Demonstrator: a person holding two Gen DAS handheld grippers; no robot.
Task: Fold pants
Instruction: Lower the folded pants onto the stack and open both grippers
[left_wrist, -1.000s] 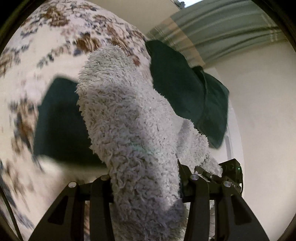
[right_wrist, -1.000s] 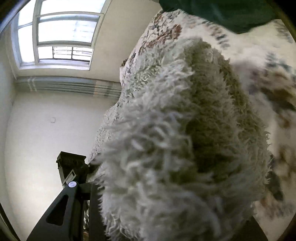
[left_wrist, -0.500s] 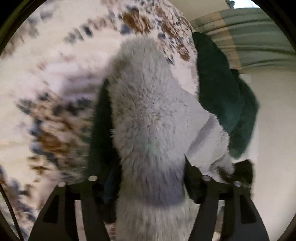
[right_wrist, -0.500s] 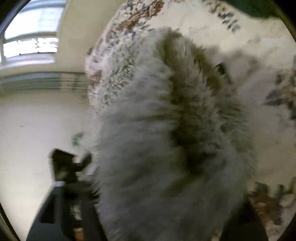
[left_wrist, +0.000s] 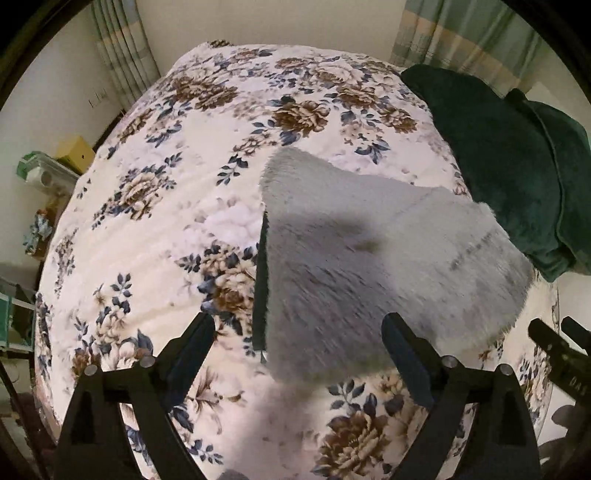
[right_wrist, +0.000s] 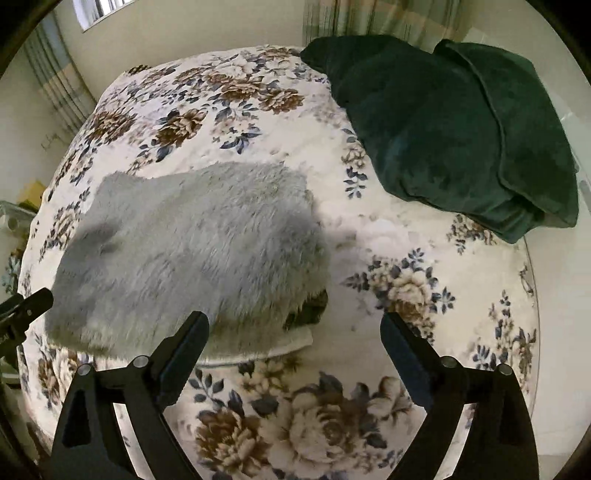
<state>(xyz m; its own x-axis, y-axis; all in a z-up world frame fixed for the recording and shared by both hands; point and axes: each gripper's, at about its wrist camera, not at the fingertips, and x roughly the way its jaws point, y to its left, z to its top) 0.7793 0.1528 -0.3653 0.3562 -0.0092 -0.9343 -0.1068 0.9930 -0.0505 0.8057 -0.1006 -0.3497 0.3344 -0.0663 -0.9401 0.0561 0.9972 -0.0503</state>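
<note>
Left wrist view: my left tongs (left_wrist: 299, 350) stand spread wide at the bottom of the frame, both black fingers (left_wrist: 192, 347) apart with nothing between them. The fluffy grey pants (left_wrist: 369, 266) lie as a folded bundle on the floral bedspread (left_wrist: 166, 221), filling the centre and centre right of the frame, a little blurred. One finger's tip overlaps the bundle's lower right edge in the picture; I cannot tell whether it touches. Along the bundle's left edge a thin dark green strip (left_wrist: 261, 288) shows. A dark green blanket (left_wrist: 498, 158) is heaped at the upper right, just beside the far corner of the pants. At the lower right edge, part of my other tool (left_wrist: 557, 354) pokes in. Striped curtains (left_wrist: 122, 48) hang at the top left, and a yellow box (left_wrist: 75, 153) sits at the left edge, off the bed.

From the right wrist camera, my right tongs (right_wrist: 295, 350) are likewise released, jaws wide, nothing held. The pants (right_wrist: 192, 254) lie at centre left of the frame, with one finger's tip in front of their near edge. A bit of dark fabric (right_wrist: 310, 310) peeks from under their lower right corner, above a pale edge. The green blanket (right_wrist: 443, 122) fills the upper right, apart from the pants.
</note>
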